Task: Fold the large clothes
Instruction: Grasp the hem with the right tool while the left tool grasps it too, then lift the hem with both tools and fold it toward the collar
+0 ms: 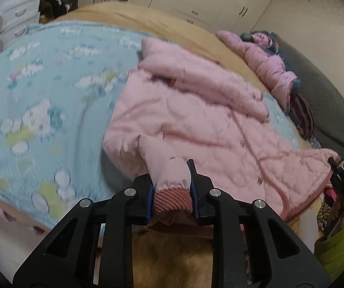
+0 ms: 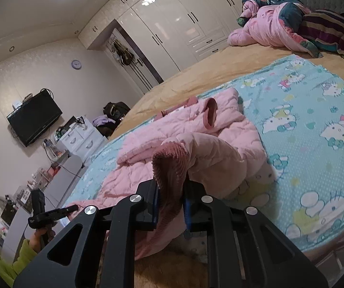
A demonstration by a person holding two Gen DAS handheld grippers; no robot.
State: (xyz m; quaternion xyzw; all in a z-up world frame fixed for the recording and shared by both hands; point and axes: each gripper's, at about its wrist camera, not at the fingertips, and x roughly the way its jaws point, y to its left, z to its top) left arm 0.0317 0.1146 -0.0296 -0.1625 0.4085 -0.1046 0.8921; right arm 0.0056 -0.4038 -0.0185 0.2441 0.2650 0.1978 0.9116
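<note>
We held a two-finger gripper in each hand over the bed (image 2: 191,79), where a pink quilted jacket (image 1: 196,124) lay spread on a light blue cartoon-print blanket (image 1: 39,91). The blanket covered the near part of a tan bedspread.

The left gripper (image 1: 173,189) had its jaws clenched on one sleeve cuff (image 1: 173,200), a ribbed, darker pink band bunched between the blue pads. The sleeve rose off the jacket's body toward the jaws. In the left wrist view the jacket's button line ran diagonally toward its lower hem, and the other sleeve lay folded across the upper part of the garment.

The right gripper (image 2: 172,206) likewise had its jaws grasping a ribbed pink cuff (image 2: 169,165), whose open end stood up above the pads, with the pale pink sleeve draped behind it. The jacket's body stretched away from these jaws across the blanket, its collar lying toward the far side.

In the right wrist view the left gripper showed at the lower left, held by a hand (image 2: 41,236) in a bright green sleeve (image 2: 18,259).

Farther up the bed, near the grey headboard (image 1: 328,100), a heap of pink and dark striped clothing (image 2: 292,24) rested well apart from the jacket. White wardrobes (image 2: 172,19) lined the far wall, and a dark television (image 2: 35,118) hung beside white drawers (image 2: 80,139).
</note>
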